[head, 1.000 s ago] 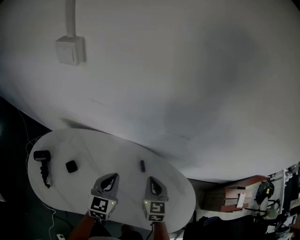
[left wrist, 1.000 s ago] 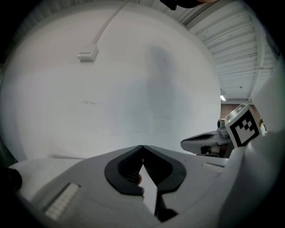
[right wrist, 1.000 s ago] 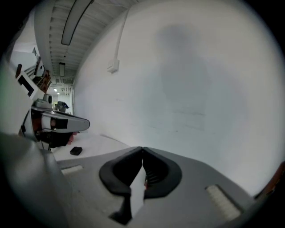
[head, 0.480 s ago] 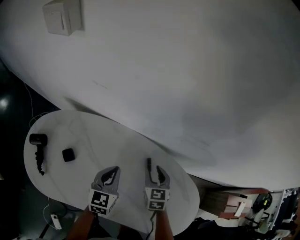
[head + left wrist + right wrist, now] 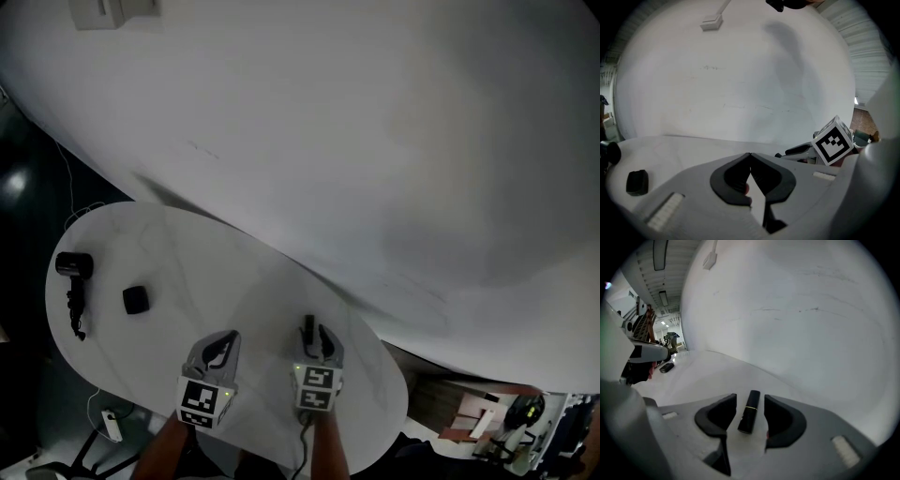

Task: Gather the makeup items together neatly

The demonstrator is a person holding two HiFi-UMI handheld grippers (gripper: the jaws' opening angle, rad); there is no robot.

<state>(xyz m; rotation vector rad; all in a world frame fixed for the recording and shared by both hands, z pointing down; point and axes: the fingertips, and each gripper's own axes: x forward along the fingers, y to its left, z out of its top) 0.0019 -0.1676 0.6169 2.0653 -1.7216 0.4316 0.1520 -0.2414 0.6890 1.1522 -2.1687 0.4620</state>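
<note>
A black lipstick tube with a thin gold band lies on the white table, between the jaws of my right gripper. Those jaws have just been opening and stand open, with a gap on each side of the tube. In the head view the lipstick shows at the right gripper's tips. My left gripper is shut with nothing in it and hangs low over the table, left of the right one. A small black compact lies at the far left.
A black hair-dryer-like device with a curled cord lies by the table's left edge. A white wall rises right behind the table. The compact shows at the left in the left gripper view. The table's near edge is just below both grippers.
Both grippers have sunk toward the table. The right gripper has moved forward over the lipstick and opened, so the tube now lies between its jaws.
</note>
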